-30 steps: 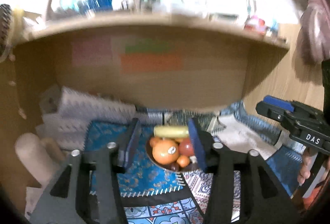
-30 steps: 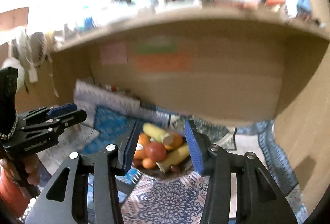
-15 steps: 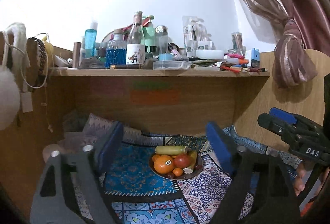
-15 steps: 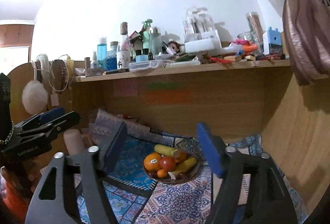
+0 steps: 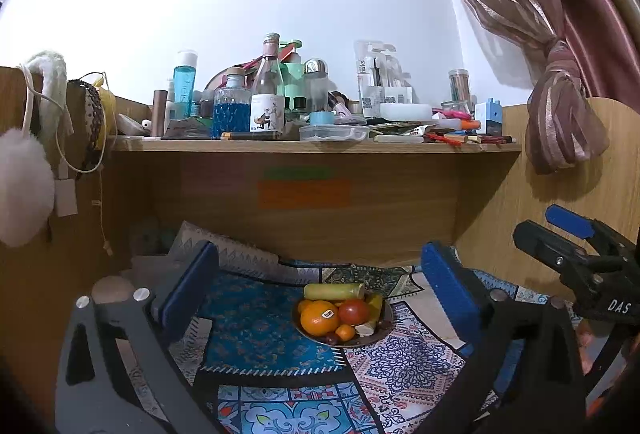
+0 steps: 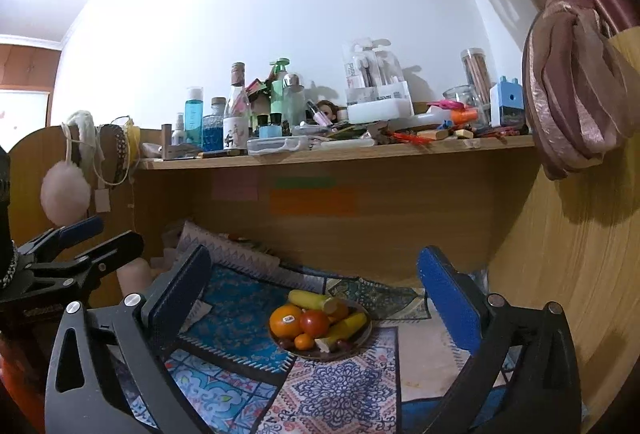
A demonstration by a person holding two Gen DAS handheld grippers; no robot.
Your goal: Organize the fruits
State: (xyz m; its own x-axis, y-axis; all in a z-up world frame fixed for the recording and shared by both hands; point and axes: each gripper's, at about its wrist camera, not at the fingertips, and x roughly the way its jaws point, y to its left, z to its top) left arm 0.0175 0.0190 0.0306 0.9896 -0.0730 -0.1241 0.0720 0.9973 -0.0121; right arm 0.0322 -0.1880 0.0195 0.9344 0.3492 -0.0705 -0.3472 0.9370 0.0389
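A round dark bowl (image 5: 387,318) sits on a patterned cloth under a wooden shelf; it also shows in the right wrist view (image 6: 366,322). It holds a stickered orange (image 5: 319,318) (image 6: 285,320), a red tomato (image 5: 353,311) (image 6: 314,323), yellow bananas (image 5: 333,291) (image 6: 309,299), a small orange fruit (image 5: 345,332) and dark small fruits. My left gripper (image 5: 320,286) is open and empty, well back from the bowl. My right gripper (image 6: 314,284) is open and empty, also well back. Each gripper shows at the edge of the other's view.
A cluttered wooden shelf (image 5: 312,145) with bottles and boxes overhangs the bowl. Wooden side panels stand left and right (image 6: 568,274). A tied curtain (image 5: 560,122) hangs at right. Rolled cloths (image 5: 228,258) lie behind left. A pompom (image 5: 20,186) hangs left.
Both grippers have pulled back and up from the bowl and their jaws have opened wider. The fruit bowl has not moved.
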